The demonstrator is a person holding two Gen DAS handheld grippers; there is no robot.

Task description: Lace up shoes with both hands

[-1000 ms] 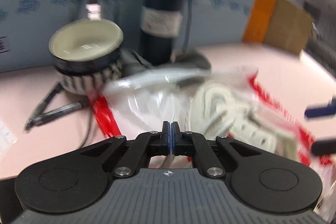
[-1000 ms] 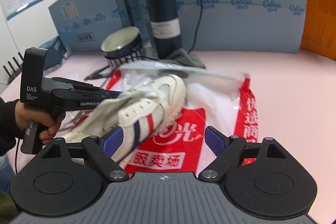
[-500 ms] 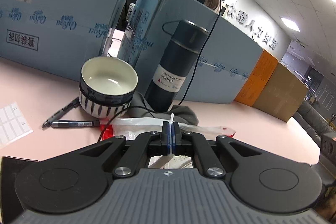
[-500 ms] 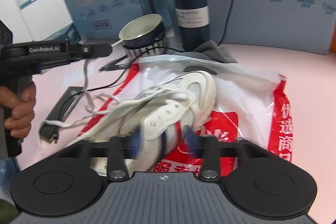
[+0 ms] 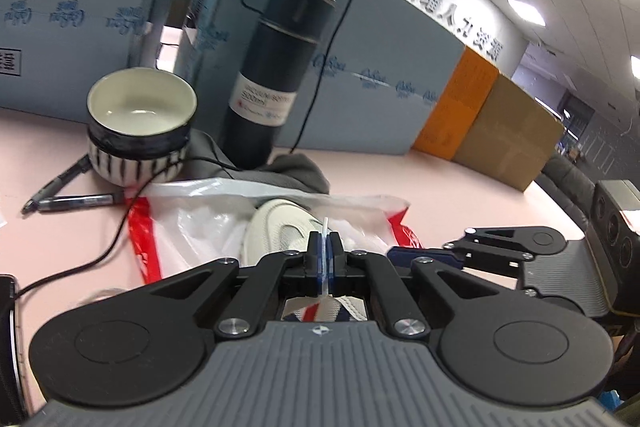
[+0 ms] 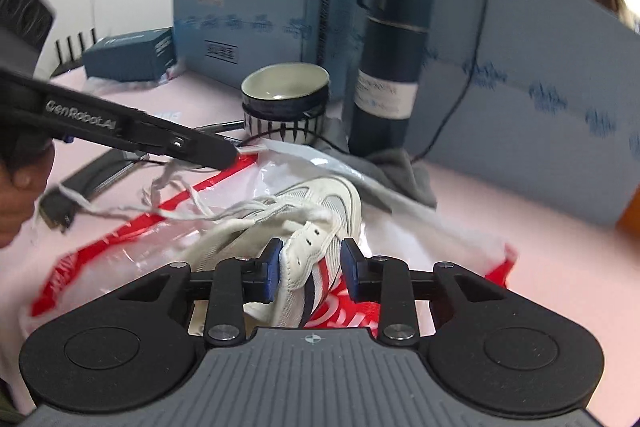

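office: blue partitions (image 5: 384, 39), ceiling lights (image 5: 526, 11)

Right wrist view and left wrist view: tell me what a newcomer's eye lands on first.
First, the white sneaker with red and navy stripes, lying on a red and white plastic bag in the middle of the pink table, its side between the right gripper's blue pads. Next, the left gripper, shut on a white lace trailing loose from the shoe. Behind stand a dark vacuum bottle and a striped bowl.

The right gripper (image 6: 308, 269) straddles the shoe (image 6: 304, 223), its blue pads either side of the upper, not quite closed. The left gripper (image 6: 236, 155) pinches a lace (image 6: 176, 205) trailing from the shoe, which lies on a bag (image 6: 132, 235).
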